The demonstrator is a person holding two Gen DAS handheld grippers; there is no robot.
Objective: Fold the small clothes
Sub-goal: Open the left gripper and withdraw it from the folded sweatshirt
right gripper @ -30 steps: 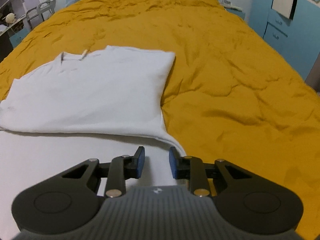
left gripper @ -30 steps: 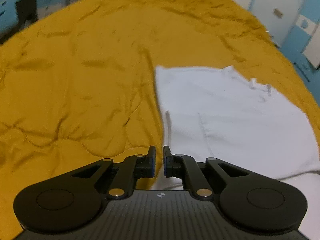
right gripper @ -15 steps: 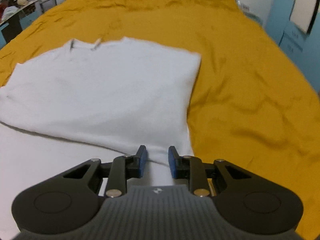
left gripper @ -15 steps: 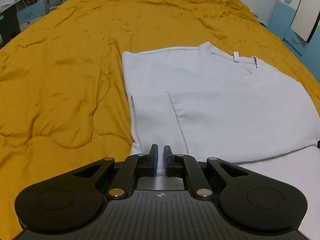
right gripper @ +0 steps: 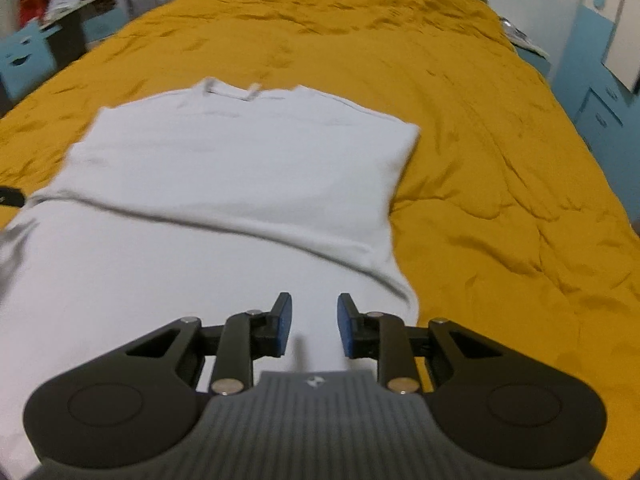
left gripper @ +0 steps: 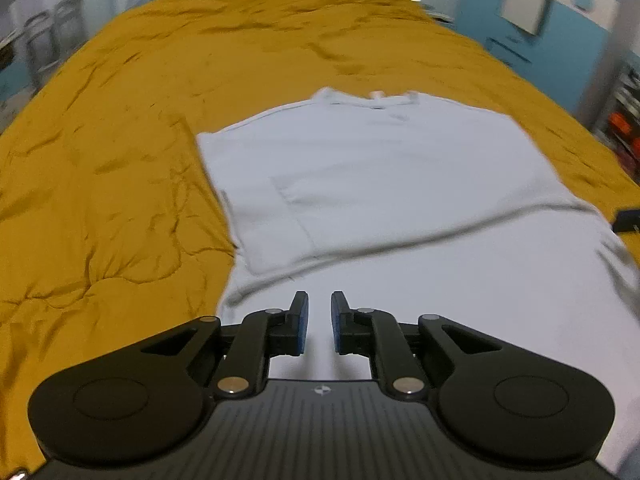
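Two grippers above near hem of white shirt spread on yellow quilt, collar far end, long axis running away. Left gripper jaws opening, nothing pinched; right gripper parted, empty. Both equally near.

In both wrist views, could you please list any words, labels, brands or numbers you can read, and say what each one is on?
No readable text in either view.
White shirt: the small neck tag is too blurred to read.
Left tool and right tool: each body has only a small round emblem, no letters.
Wall pictures above the yellow quilt: too small and blurred to read.
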